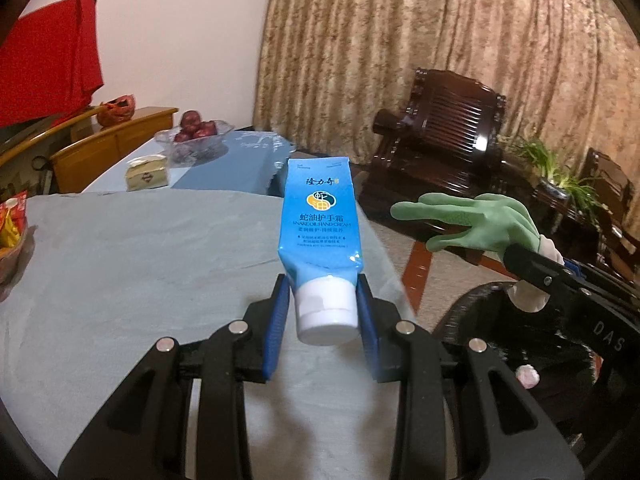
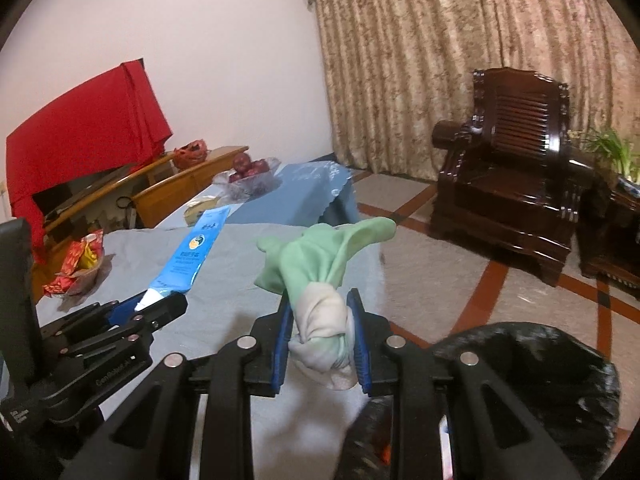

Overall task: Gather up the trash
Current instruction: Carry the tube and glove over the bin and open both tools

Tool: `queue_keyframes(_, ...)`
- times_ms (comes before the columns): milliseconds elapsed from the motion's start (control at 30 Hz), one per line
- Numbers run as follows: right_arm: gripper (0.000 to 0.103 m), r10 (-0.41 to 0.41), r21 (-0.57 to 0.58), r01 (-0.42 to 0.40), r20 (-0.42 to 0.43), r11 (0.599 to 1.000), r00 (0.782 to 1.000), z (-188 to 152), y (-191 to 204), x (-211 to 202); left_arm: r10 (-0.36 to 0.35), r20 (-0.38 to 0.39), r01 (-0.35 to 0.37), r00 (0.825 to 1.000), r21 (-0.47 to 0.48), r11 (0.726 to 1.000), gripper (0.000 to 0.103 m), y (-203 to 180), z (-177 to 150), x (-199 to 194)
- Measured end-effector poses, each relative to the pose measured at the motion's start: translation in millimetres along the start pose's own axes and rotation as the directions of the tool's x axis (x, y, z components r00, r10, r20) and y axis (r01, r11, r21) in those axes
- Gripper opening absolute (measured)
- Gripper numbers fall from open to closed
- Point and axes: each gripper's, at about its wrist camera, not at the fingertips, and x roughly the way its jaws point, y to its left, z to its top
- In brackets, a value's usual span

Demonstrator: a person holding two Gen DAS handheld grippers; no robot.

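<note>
My left gripper (image 1: pixel 323 300) is shut on a blue hand cream tube (image 1: pixel 320 224), its blue pads clamping the neck by the white cap, tube pointing up and away over the grey-clothed table (image 1: pixel 140 264). My right gripper (image 2: pixel 321 320) is shut on a green and white glove (image 2: pixel 320 268), squeezed at the bunched white cuff, with the green fingers splayed forward. In the left wrist view the glove (image 1: pixel 472 220) and the right gripper (image 1: pixel 532 270) hang above a black-bagged trash bin (image 1: pixel 520 344). The right wrist view shows the left gripper (image 2: pixel 156 300) with the tube (image 2: pixel 192 252) at left.
A bowl of red snack packets (image 2: pixel 78 264) sits at the table's left edge. Beyond lie a glass bowl of apples (image 1: pixel 196 130) and a small box (image 1: pixel 146 172) on a blue-clothed table. A dark wooden armchair (image 2: pixel 516 184) and plants (image 1: pixel 560 172) stand right. The bin (image 2: pixel 532 384) is below the right gripper.
</note>
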Motion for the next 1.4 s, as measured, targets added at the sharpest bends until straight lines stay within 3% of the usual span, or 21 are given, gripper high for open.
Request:
queue_keyframes(400,0.027,-0.134,0.046,0.134,0.009,0.99,0.991,-15,-61,-48,-0.13,-0.03,0.131,0.991,0.064,0.989,0.032,-75,-12,7)
queue_keyframes(733,0.027,-0.234,0.088,0.235,-0.02,0.968,0.972,-32,-109,-74,-0.24,-0.097,0.251,0.966,0.125,0.96,0.032,-141,-35,29)
queue_keyframes(1167,0.027,-0.305,0.14,0.318,-0.108,0.938,0.946,-65,-152,-70,-0.291,-0.202,0.328,0.935,0.182,0.927,0.032,-186,-71,64)
queue_keyframes(1233,0.03,-0.313,0.144,0.329,-0.124,0.933,0.942,-69,-156,-68,-0.297,-0.219,0.338,0.93,0.184,0.923,0.034,-189,-74,69)
queue_keyframes(1300,0.031,-0.325,0.145,0.342,-0.13,0.929,0.937,-75,-160,-67,-0.309,-0.224,0.351,0.924,0.181,0.918,0.054,-189,-75,71)
queue_keyframes(1400,0.052,-0.337,0.148,0.355,-0.134,0.923,0.932,-78,-164,-68,-0.318,-0.214,0.357,0.924,0.182,0.916,0.064,-187,-77,70)
